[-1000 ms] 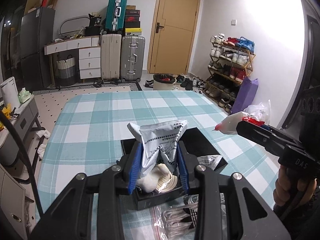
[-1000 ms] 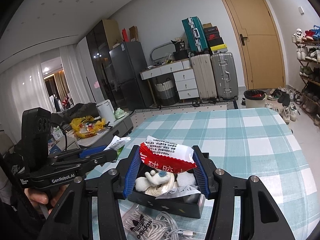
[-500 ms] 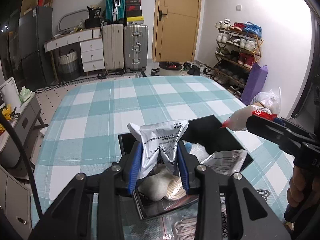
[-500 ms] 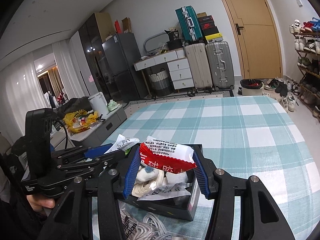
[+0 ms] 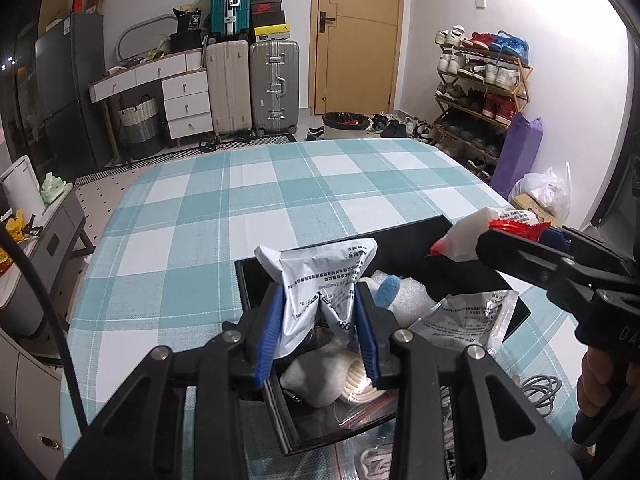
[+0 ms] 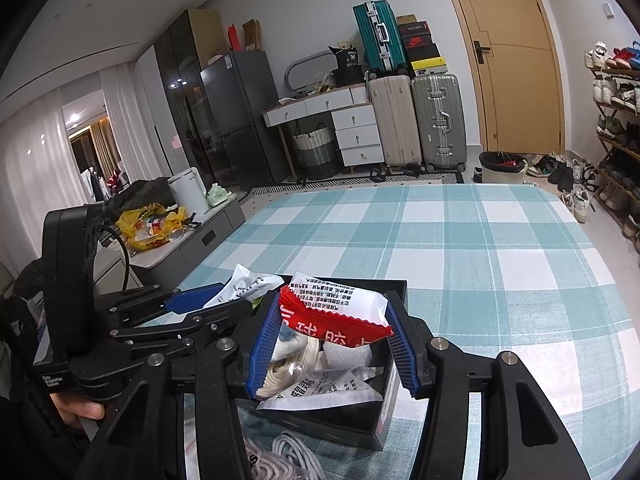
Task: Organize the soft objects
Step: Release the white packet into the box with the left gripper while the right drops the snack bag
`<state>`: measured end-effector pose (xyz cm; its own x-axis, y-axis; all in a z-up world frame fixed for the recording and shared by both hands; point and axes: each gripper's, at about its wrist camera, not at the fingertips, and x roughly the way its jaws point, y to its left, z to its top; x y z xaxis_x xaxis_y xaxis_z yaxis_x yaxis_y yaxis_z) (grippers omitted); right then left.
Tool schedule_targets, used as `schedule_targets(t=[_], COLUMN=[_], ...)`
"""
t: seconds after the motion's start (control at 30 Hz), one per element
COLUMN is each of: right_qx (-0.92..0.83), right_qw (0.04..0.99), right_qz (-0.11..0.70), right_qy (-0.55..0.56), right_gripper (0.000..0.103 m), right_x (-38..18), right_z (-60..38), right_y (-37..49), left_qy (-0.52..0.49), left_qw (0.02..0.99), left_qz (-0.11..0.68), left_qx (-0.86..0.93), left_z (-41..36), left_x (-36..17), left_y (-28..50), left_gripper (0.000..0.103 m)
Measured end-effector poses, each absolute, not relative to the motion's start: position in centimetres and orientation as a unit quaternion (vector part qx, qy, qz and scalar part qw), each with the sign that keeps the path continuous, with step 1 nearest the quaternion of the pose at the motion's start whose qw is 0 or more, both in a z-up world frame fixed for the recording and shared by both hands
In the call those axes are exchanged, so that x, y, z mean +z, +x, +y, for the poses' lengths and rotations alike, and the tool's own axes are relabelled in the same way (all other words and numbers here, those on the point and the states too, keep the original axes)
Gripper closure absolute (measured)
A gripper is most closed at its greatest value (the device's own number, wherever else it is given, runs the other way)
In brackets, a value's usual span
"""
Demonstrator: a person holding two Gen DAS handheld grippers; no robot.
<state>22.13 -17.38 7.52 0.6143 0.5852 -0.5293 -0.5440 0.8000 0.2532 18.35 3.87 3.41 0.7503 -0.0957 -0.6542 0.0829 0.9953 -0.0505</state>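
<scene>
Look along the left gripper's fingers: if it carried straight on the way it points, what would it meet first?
Probably the contents of the black box. The left gripper, shut on a grey-white packet, points down into it, above a white plush toy and coiled cord. Depth is unclear.

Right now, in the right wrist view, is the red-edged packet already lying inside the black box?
No. The red-edged packet is clamped between the right tool's blue pads, held above the black box.

box [image 5: 460, 236] on table [image 5: 248, 200] | cable [image 5: 538, 394] right of box | suitcases [image 5: 256, 84] behind table
</scene>
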Motion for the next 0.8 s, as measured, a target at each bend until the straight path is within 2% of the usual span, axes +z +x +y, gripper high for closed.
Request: schedule_targets(t=[0.57,0.63,0.73,0.8], right_qx=[0.299,0.303,0.306,0.305], right_qw=[0.899,0.898,0.898,0.898], right_qz=[0.320,0.319,0.316,0.315], right_qy=[0.025,0.022,0.022,0.025], right_gripper=[0.051,0.050,0.047,0.040], right_x=[6.3,6.3,6.5,6.7], right_z=[-15.8,-15.6,-15.7,-16.1], right_y=[23.9,23.9,23.7,23.5], left_qy=[0.005,0.008,0.010,0.011], left_qw=[0.931,0.930,0.929,0.929], left_qz=[0.362,0.365,0.367,0.366], left_qx=[-0.053,-0.052,-0.055,-0.055], left_z=[3.2,3.1,3.2,3.2], left_x=[2.8,2.8,3.2,3.4], left_y=[18.9,18.8,18.5,18.1], left_gripper=[0.062,0.055,0.050,0.041])
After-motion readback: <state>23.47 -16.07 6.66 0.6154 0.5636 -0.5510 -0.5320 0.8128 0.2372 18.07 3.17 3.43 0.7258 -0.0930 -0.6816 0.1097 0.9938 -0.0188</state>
